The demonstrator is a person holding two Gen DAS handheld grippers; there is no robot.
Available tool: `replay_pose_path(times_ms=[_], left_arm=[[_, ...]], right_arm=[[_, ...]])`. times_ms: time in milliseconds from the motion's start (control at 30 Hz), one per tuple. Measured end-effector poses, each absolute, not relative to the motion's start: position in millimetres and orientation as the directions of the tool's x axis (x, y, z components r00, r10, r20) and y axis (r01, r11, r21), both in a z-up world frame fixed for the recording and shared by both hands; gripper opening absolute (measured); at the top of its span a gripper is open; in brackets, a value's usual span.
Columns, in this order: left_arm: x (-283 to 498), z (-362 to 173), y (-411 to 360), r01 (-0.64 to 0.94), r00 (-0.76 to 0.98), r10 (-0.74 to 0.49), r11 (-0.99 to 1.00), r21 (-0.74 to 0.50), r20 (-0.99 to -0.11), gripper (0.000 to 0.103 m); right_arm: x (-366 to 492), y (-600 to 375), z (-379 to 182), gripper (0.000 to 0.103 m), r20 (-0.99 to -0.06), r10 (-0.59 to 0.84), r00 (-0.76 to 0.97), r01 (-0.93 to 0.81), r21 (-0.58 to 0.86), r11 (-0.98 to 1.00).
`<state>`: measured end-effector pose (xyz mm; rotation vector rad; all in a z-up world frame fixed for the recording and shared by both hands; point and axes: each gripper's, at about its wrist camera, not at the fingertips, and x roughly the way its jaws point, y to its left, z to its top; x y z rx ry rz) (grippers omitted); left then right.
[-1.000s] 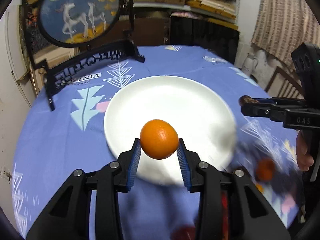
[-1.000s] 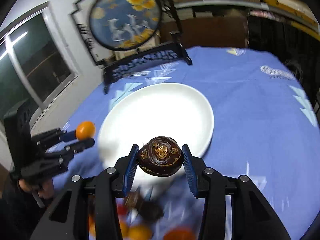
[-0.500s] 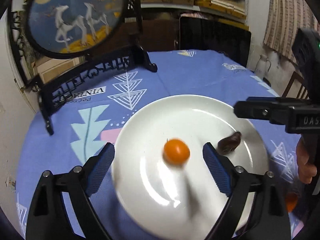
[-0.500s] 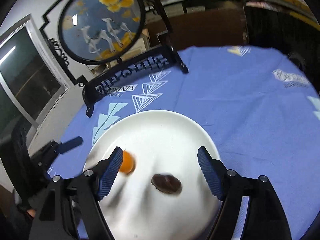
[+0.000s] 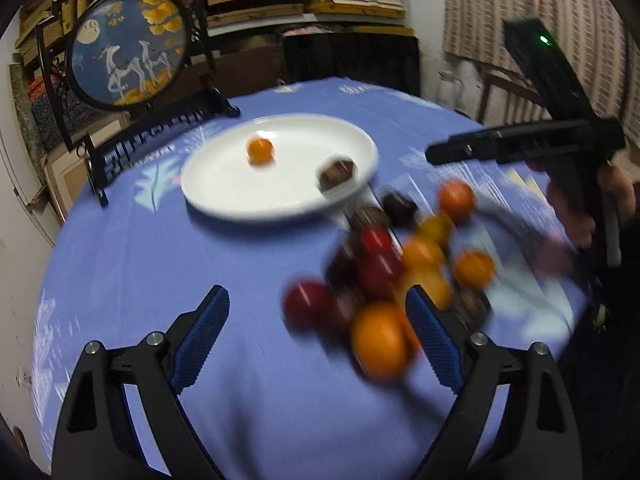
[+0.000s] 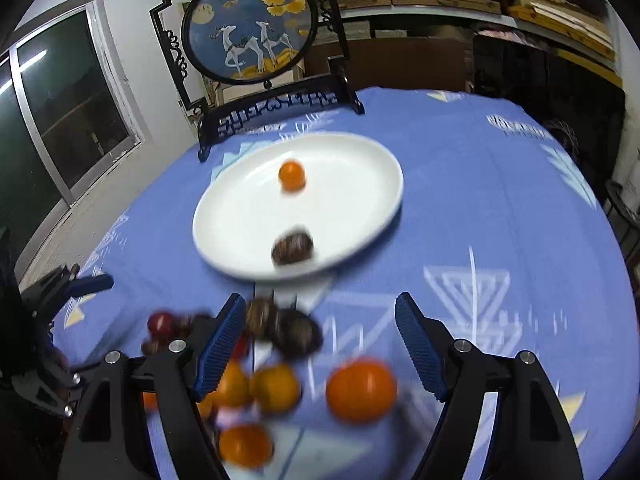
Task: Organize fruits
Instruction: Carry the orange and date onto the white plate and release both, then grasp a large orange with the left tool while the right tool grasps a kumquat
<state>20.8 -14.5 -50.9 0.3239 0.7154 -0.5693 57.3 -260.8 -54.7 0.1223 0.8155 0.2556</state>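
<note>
A white plate [image 5: 224, 196] [image 6: 360, 160] lies on the blue tablecloth. On it sit a small orange [image 5: 260, 151] [image 6: 291, 175] and a dark brown fruit [image 5: 337, 170] [image 6: 292, 247]. A blurred pile of orange, red and dark fruits [image 5: 400, 264] [image 6: 276, 364] lies on the cloth on the near side of the plate. My left gripper [image 5: 316, 340] is open and empty above the cloth, left of the pile. My right gripper [image 6: 320, 356] is open and empty over the pile; it also shows in the left wrist view [image 5: 520, 140].
A round deer picture in a black stand [image 5: 128, 56] [image 6: 252, 28] stands at the table's far edge. Shelves and a dark chair are behind the table. A window [image 6: 60, 112] is at the left. The table edge curves close on all sides.
Both grippers let go of their fruits over the plate, opened, and pulled back toward the fruit pile. The orange and the dark fruit now rest on the plate.
</note>
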Motion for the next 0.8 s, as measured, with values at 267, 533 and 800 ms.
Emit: replay_pose_path(times_ms=[267, 533, 800], left_arm=[[-3, -77, -20, 0.577, 0.584, -0.366, 0.815, 0.053, -0.724, 0.077], [4, -87, -46, 0.539, 0.630, -0.326, 0.837, 0.095, -0.704, 0.057], [-2, -81, -34, 0.546, 0.617, -0.361, 0.836, 0.049, -0.699, 0.040]], right_arm=[[17, -267, -82, 0.077, -0.735, 0.248, 0.632, -0.134, 0.212, 0.968], [3, -270, -90, 0.076, -0.743, 0.265, 0.615, -0.147, 0.222, 0.964], [-11, -244, -90, 0.051, -0.730, 0.364, 0.578, -0.316, 0.211, 0.925]])
